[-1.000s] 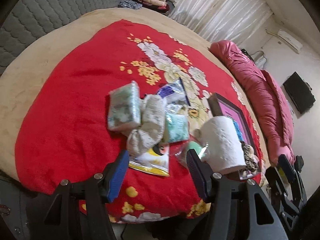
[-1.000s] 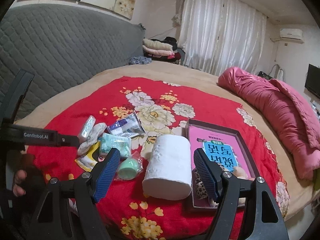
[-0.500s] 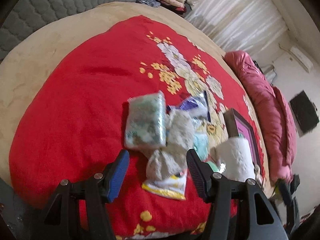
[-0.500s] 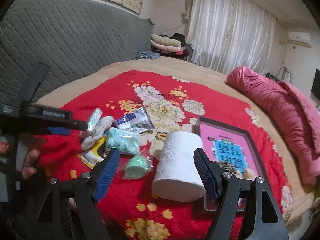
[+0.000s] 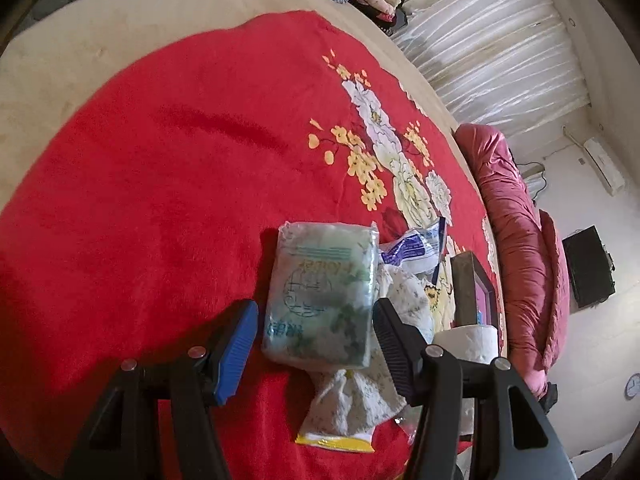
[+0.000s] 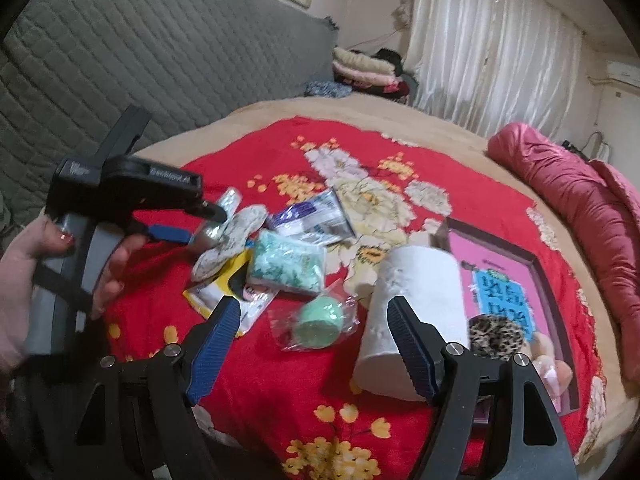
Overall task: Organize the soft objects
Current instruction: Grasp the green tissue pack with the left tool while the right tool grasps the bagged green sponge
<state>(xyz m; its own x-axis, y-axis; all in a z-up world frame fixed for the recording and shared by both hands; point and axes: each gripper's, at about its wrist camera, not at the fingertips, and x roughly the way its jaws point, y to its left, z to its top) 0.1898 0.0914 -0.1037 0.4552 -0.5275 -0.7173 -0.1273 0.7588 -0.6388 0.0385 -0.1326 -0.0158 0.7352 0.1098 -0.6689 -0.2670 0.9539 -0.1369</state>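
Left tool (image 5: 316,334) spread wide, straddling green tissue pack (image 5: 322,296) lying on red blanket (image 5: 160,184), pads apart from it. Right tool (image 6: 314,338) likewise spread, poised above wrapped green ball (image 6: 320,322), beside toilet roll (image 6: 412,308) touching pink box (image 6: 516,280).

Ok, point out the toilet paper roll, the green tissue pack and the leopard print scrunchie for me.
toilet paper roll (image 6: 416,296): right wrist view, on its white side.
green tissue pack (image 5: 320,296): left wrist view, middle of its printed face.
leopard print scrunchie (image 6: 498,338): right wrist view, on its spotted fabric.
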